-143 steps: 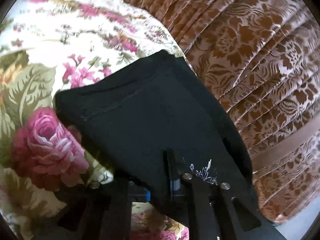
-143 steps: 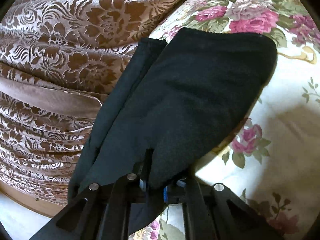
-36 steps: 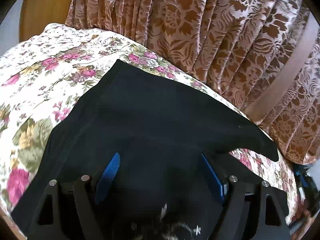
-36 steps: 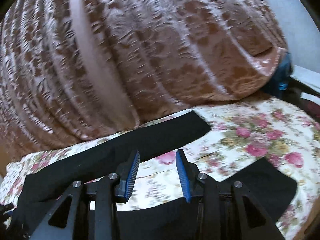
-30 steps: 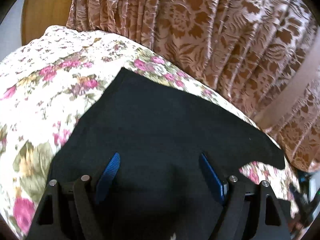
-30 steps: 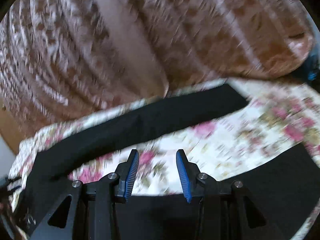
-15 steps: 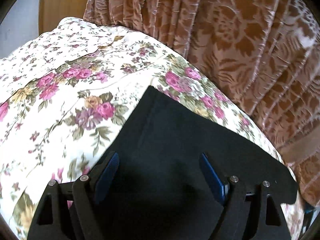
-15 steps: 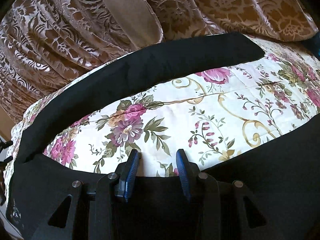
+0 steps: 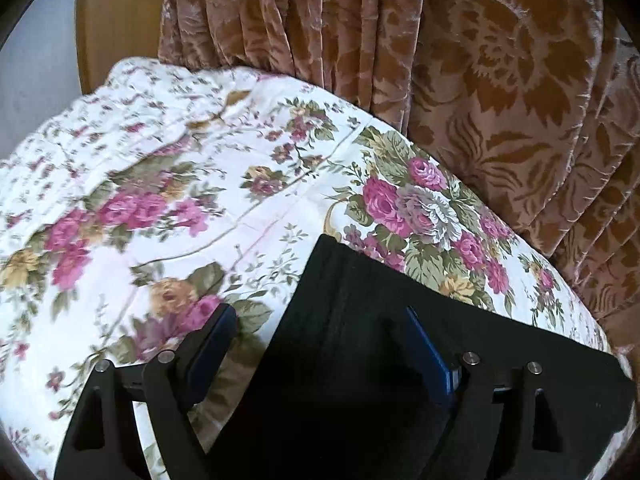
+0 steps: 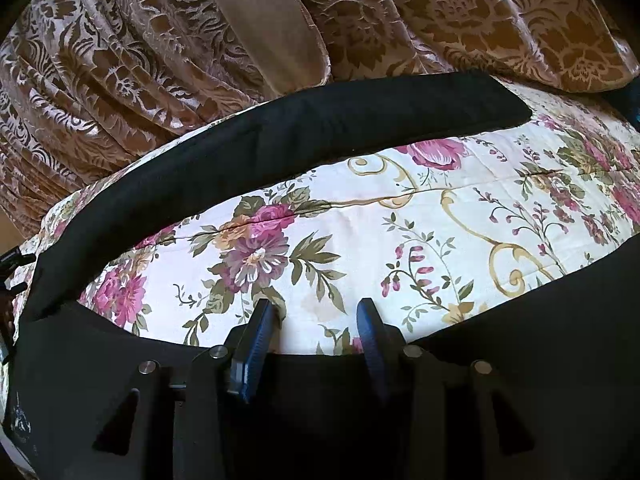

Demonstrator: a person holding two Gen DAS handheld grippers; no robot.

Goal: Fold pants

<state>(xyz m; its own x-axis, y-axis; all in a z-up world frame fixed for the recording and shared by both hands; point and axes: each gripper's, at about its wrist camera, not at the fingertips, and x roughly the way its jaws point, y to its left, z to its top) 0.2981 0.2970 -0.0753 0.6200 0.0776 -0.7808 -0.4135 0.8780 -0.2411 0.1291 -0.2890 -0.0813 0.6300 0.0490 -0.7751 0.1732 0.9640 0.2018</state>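
Black pants [image 10: 280, 140] lie spread on a floral bedspread [image 10: 400, 220], the two legs apart in a V. One leg runs along the far edge and the other [image 10: 540, 320] passes under my right gripper [image 10: 314, 332]. Its jaws are opening, and the blue pads hover at this leg's inner edge without pressing on the cloth. In the left wrist view a squared corner of the pants [image 9: 360, 300] fills the lower right. My left gripper [image 9: 320, 344] stands wide open astride that edge, with one finger over the bedspread [image 9: 180, 160] and the other over the black cloth.
A brown patterned curtain [image 9: 500, 100] hangs right behind the bed along the far leg [image 10: 140, 60]. A wooden headboard [image 9: 116, 20] stands at the back left. Bare bedspread lies to the left of the pants corner and between the two legs.
The left gripper slid left over the pants until their edge and corner lay between its fingers. The right gripper dropped toward the near leg, then held still, and its jaws widened a little.
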